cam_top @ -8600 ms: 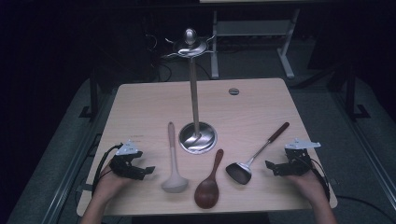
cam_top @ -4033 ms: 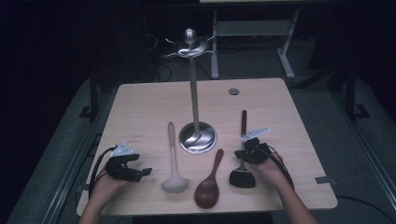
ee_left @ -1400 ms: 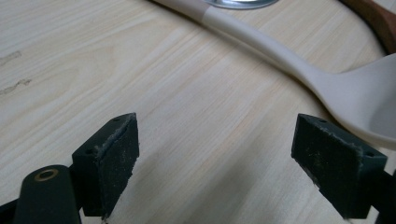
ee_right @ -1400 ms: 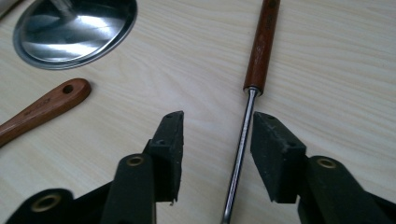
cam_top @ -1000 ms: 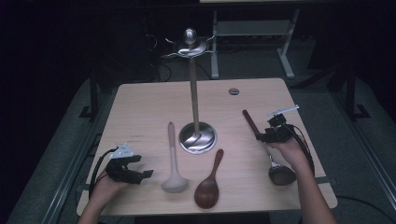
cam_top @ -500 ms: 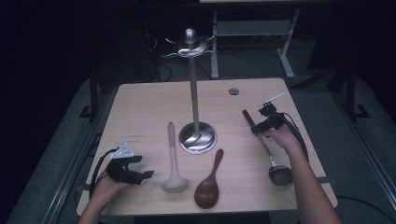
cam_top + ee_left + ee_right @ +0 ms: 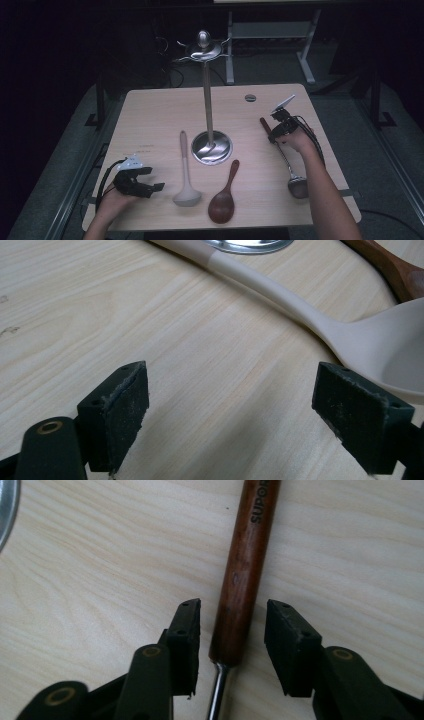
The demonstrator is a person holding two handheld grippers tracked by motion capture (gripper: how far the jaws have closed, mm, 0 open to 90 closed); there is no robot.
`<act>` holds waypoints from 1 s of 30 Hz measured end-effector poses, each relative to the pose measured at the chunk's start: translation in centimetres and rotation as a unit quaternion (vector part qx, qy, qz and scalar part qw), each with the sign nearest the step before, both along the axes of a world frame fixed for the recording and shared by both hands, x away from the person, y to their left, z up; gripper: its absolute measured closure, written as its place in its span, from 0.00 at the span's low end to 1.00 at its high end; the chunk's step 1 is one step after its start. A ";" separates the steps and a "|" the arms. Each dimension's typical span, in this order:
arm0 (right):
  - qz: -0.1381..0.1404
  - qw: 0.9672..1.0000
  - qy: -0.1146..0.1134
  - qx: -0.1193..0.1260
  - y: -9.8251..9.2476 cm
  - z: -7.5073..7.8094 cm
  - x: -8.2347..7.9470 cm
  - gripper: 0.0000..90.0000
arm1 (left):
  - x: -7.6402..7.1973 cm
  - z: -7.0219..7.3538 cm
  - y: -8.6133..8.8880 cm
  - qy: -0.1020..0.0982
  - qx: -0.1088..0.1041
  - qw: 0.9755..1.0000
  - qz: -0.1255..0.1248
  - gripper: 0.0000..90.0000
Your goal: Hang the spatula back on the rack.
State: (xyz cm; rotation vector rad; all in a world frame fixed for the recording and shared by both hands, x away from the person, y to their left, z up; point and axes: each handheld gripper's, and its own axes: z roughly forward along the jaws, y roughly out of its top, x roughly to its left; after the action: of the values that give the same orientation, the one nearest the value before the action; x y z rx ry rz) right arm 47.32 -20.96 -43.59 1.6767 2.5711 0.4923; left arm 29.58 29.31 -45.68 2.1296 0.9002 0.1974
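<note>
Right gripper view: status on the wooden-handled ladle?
Right claw open, jaws astride the brown wooden-handled metal ladle, not clamped. Ladle flat on the table. Left claw open, idle beside the cream ladle. Nothing in the way.

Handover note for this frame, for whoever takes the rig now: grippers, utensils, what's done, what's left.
Right gripper: open, jaws either side of the ladle's wooden handle, not closed on it.
Left gripper: open, idle over the table beside the pale spoon.
Brown wooden spoon lies in front of the metal hanging stand. The ladle lies flat at the table's right.
Done: nothing hung on the stand.
Left, probably: grasp the ladle; hang the utensils.
</note>
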 end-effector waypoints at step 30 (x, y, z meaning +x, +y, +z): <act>-0.043 0.996 -0.063 0.036 -0.8 2.8 -1.5 0.82 | -0.1 0.0 0.2 -0.002 -0.001 1.000 0.002 0.17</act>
State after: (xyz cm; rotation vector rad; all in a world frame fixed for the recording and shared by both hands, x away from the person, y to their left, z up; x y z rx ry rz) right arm 45.82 -21.80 -40.77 1.7103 2.4102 0.6690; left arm 29.46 29.56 -45.67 2.1245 0.9008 0.2020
